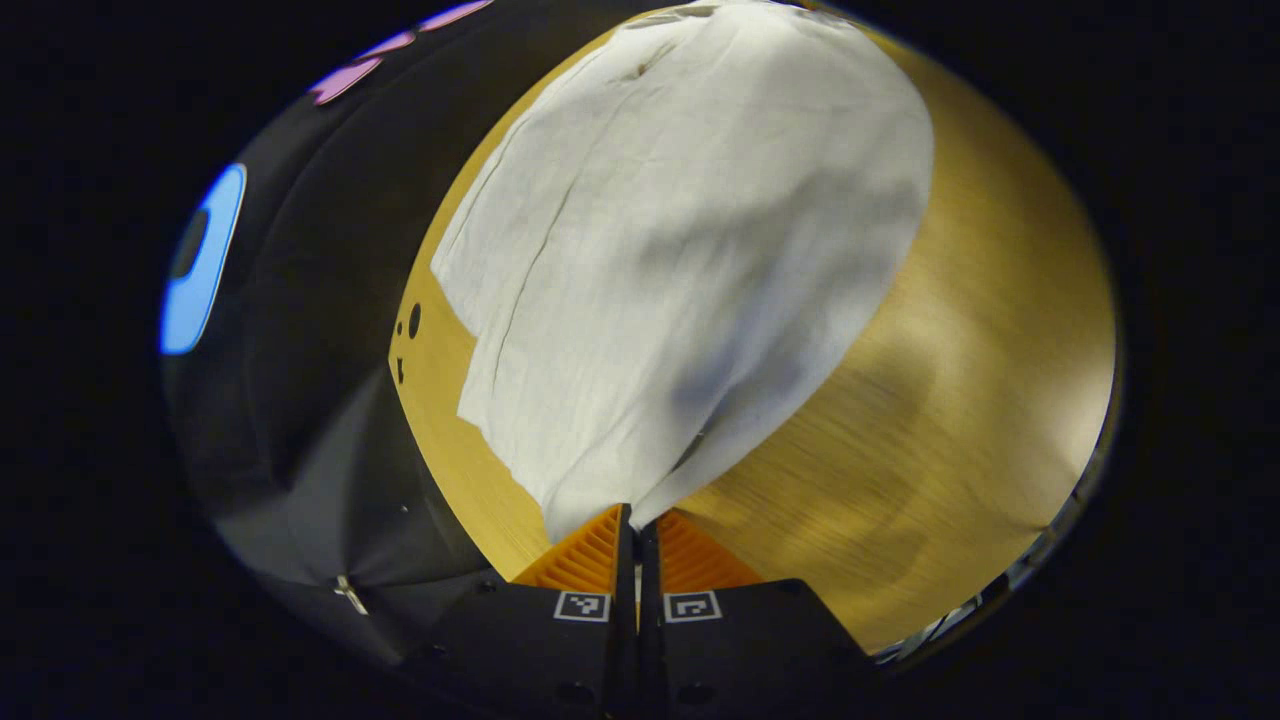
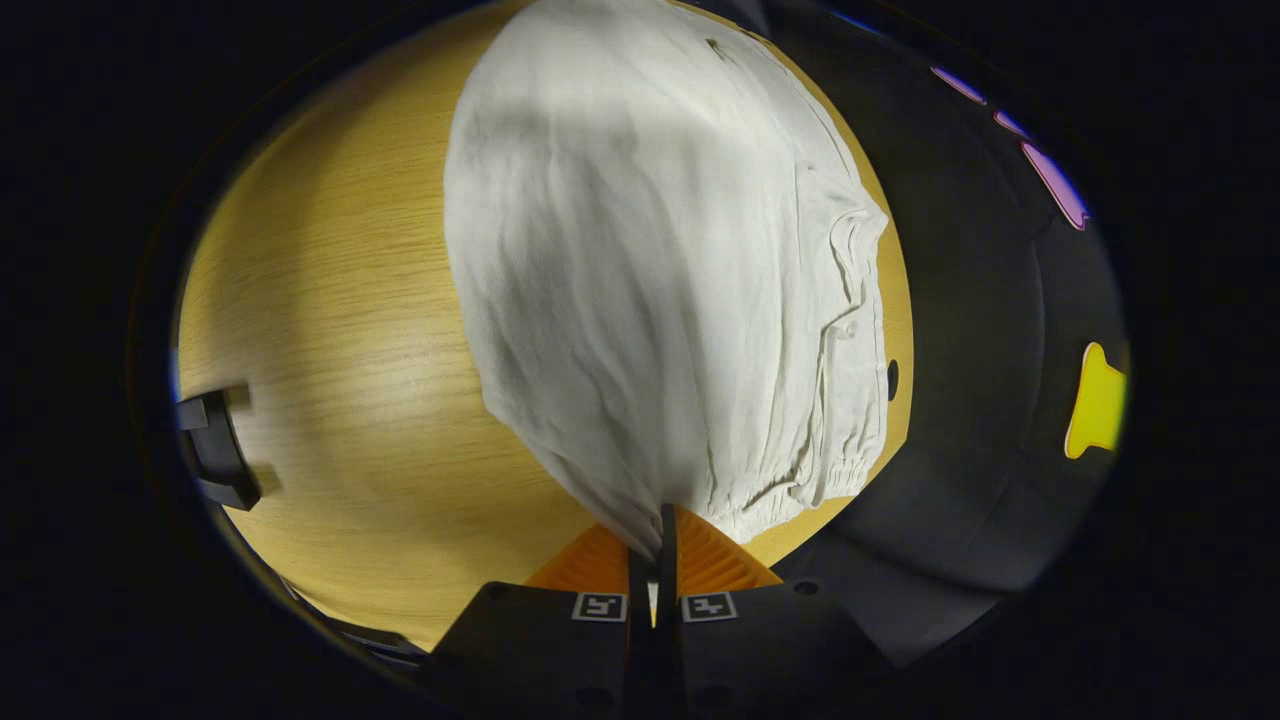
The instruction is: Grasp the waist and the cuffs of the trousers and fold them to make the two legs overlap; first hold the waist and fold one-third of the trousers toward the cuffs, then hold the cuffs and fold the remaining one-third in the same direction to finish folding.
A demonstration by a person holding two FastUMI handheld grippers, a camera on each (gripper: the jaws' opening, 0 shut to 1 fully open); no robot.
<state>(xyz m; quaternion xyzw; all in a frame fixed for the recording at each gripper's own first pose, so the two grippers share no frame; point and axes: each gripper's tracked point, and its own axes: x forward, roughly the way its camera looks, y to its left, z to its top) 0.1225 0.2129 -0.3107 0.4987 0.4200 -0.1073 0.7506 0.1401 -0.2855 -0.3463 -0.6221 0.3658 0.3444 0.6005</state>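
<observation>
White trousers [image 1: 680,250] lie across the wooden table [image 1: 960,400], reaching away from the camera. My left gripper [image 1: 634,520] is shut on a lifted corner of the fabric, which rises from the table to its fingertips. In the right gripper view the same trousers [image 2: 650,270] show a gathered elastic waist at lower right. My right gripper [image 2: 662,525] is shut on the cloth edge beside that waistband, and the fabric drapes up from the table [image 2: 340,360] into its fingers.
The table ends close to the trousers on the wall side, where black cloth hangs [image 1: 300,400]. Small dark holes [image 1: 412,322] mark the tabletop near that edge. A dark object [image 2: 215,450] sits at the far left rim of the right gripper view.
</observation>
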